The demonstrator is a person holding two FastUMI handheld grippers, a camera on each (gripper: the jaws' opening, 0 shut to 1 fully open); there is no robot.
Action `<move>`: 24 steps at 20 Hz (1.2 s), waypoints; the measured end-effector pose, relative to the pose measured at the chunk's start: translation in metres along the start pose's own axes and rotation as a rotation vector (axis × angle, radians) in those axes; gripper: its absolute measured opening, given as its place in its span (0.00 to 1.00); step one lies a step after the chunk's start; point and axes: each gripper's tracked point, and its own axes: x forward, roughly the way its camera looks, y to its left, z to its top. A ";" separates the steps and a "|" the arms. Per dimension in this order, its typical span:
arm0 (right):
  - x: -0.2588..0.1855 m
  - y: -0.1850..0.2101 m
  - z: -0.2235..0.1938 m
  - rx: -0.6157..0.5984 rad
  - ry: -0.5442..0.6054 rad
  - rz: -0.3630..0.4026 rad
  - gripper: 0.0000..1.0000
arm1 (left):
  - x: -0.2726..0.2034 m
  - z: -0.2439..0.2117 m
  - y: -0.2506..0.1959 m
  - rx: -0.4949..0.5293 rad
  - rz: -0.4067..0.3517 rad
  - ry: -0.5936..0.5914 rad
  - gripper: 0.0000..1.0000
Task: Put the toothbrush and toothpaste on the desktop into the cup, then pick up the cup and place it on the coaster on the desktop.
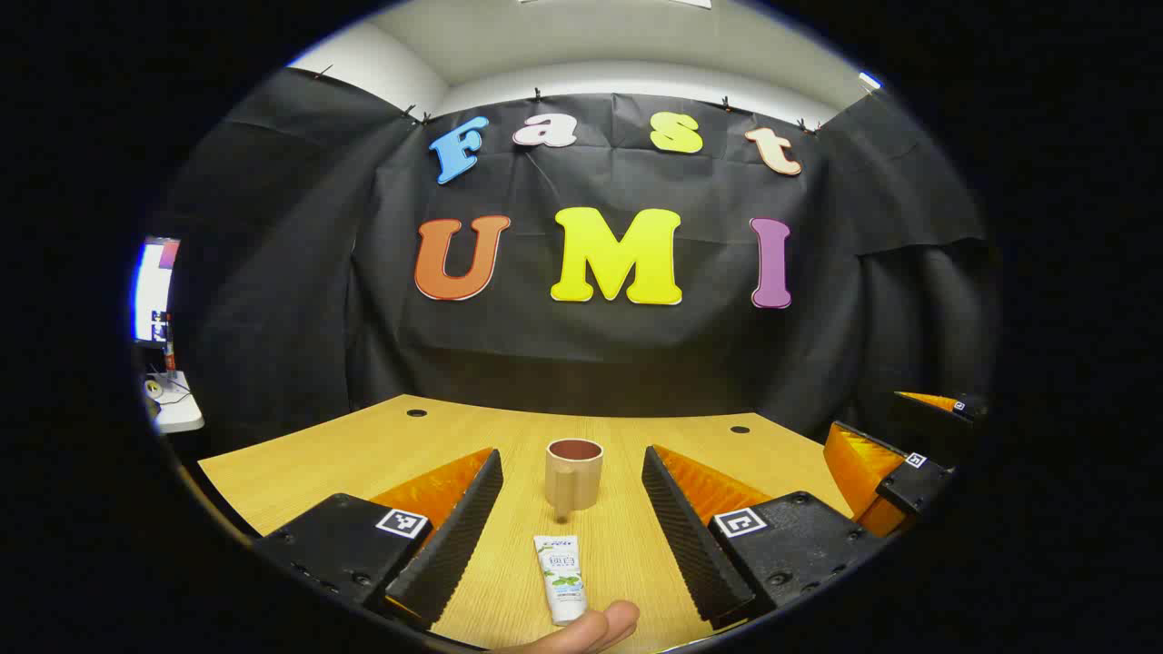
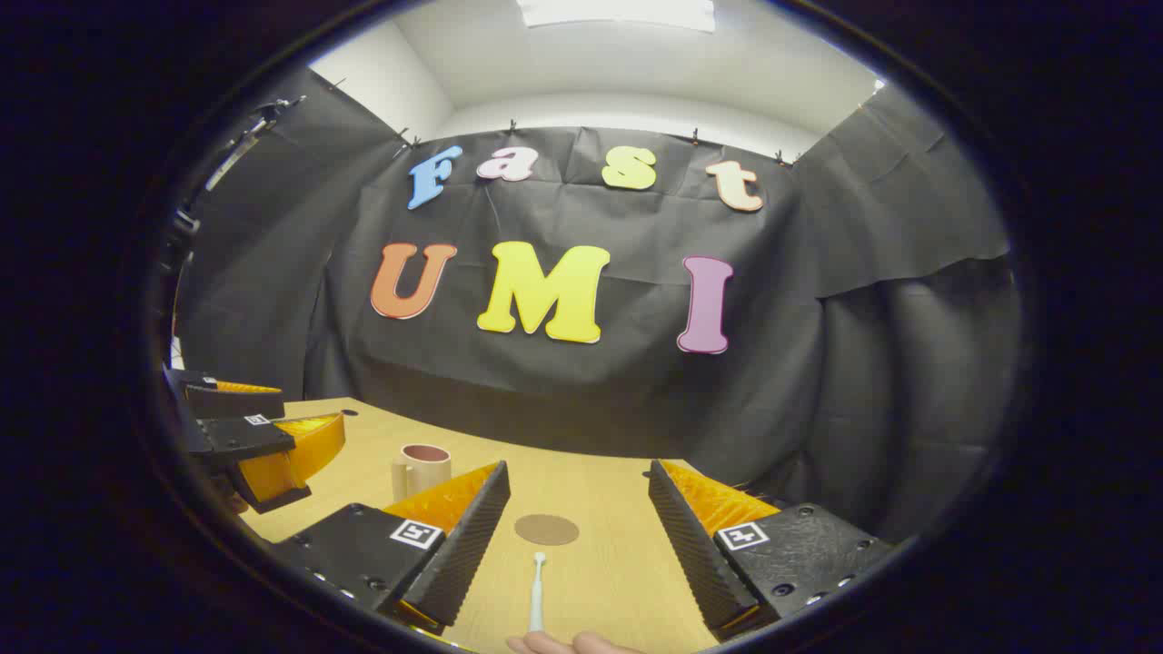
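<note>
Toothpaste [image 1: 562, 578] lies flat between wide-open left gripper [image 1: 572, 527] fingers, cup [image 1: 574, 472] upright beyond. Toothbrush [image 2: 537, 590] lies between right gripper [image 2: 579, 531] fingers, also spread, gripping nothing; coaster [image 2: 546, 529] just ahead on desk [image 2: 618, 563].

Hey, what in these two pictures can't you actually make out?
- Toothbrush, right gripper view: its near end is cut off at the bottom edge, behind a fingertip.
- Toothpaste, left gripper view: its near end is hidden behind a finger; the print is too small to make out.
- Cup: its inside bottom is hidden by its own wall.
- Left claw and right claw: both open.
</note>
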 end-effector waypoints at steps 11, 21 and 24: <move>-0.004 -0.006 0.006 0.019 -0.005 0.002 0.96 | -0.004 -0.001 0.003 0.027 0.041 0.001 0.98; 0.000 -0.022 -0.004 0.033 0.015 -0.025 0.96 | 0.000 -0.009 0.002 0.037 0.036 0.020 0.98; 0.001 -0.026 -0.010 0.034 0.024 -0.030 0.94 | 0.005 -0.023 0.005 0.045 0.044 0.061 0.98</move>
